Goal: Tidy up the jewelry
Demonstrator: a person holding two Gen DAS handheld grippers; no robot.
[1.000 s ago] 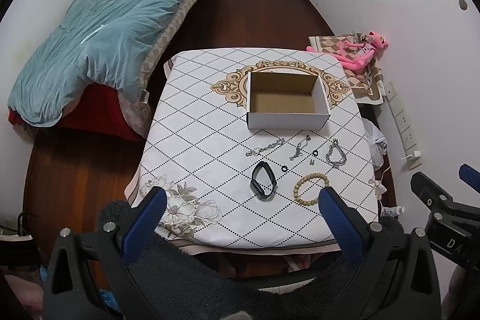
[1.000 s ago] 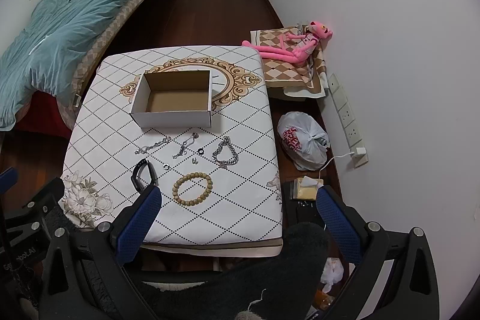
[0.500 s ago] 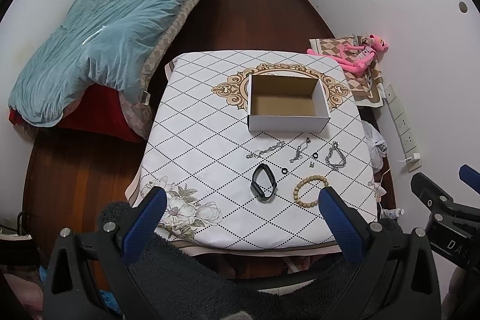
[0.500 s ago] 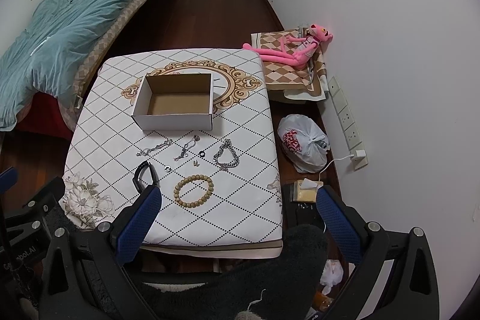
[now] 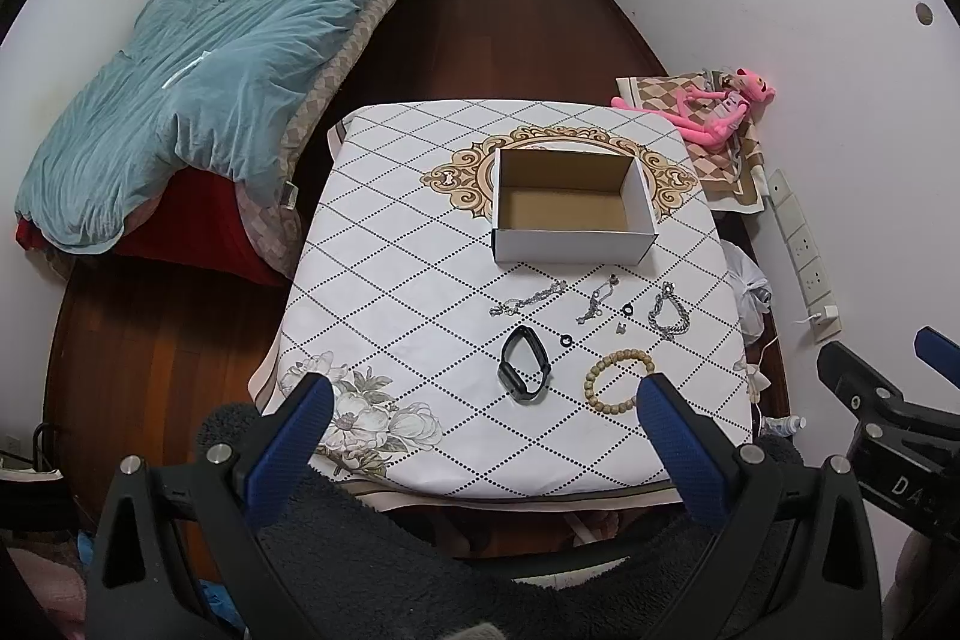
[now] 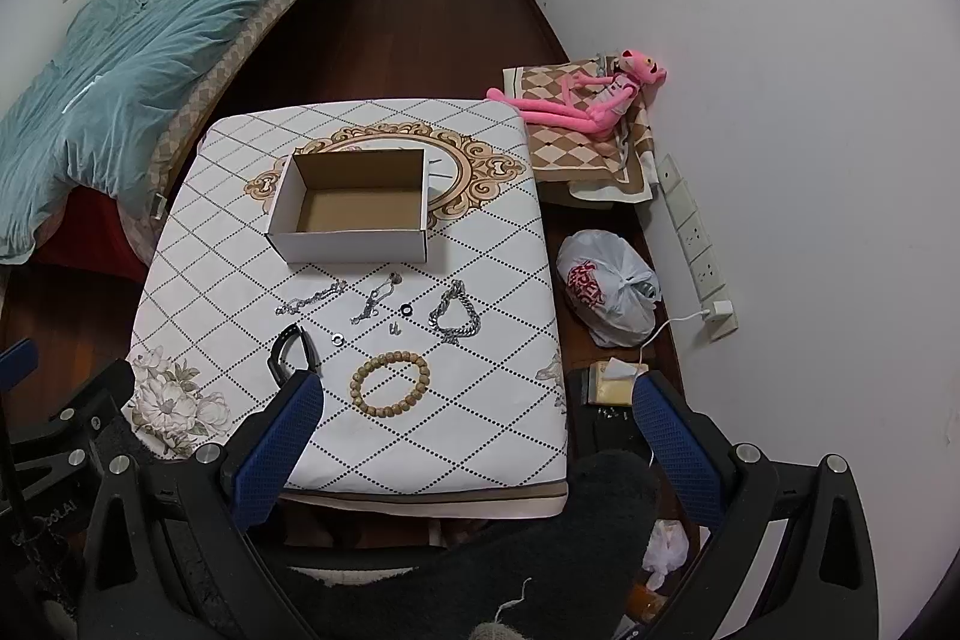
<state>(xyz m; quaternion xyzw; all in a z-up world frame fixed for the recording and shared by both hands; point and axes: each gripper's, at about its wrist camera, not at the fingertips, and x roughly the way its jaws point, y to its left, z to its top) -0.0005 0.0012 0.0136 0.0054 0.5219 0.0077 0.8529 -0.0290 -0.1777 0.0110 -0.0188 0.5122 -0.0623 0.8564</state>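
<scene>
Bedroom backdrop, diamond-print tablecloth (image 5: 384, 274) ahead of both tongs. Left gripper (image 5: 480, 418) spread wide, gripping nothing, hovering at the near table edge; black band (image 5: 524, 364) lying just beyond, between its fingers. Right gripper (image 6: 474, 415) spread wide too, nothing held, wooden bead bracelet (image 6: 390, 382) just past its left finger. Silver chains (image 6: 455, 320) farther out, then open cardboard box (image 6: 354, 244), bare inside. Pink plush toy (image 6: 585, 97) far right.

In the right wrist view, the near end of the black band (image 6: 292, 353) is hidden behind a blue finger pad (image 6: 277, 445). The tiny piece (image 6: 394, 327) near the small black ring (image 6: 407, 309) is perhaps an earring pair, too small to tell.
</scene>
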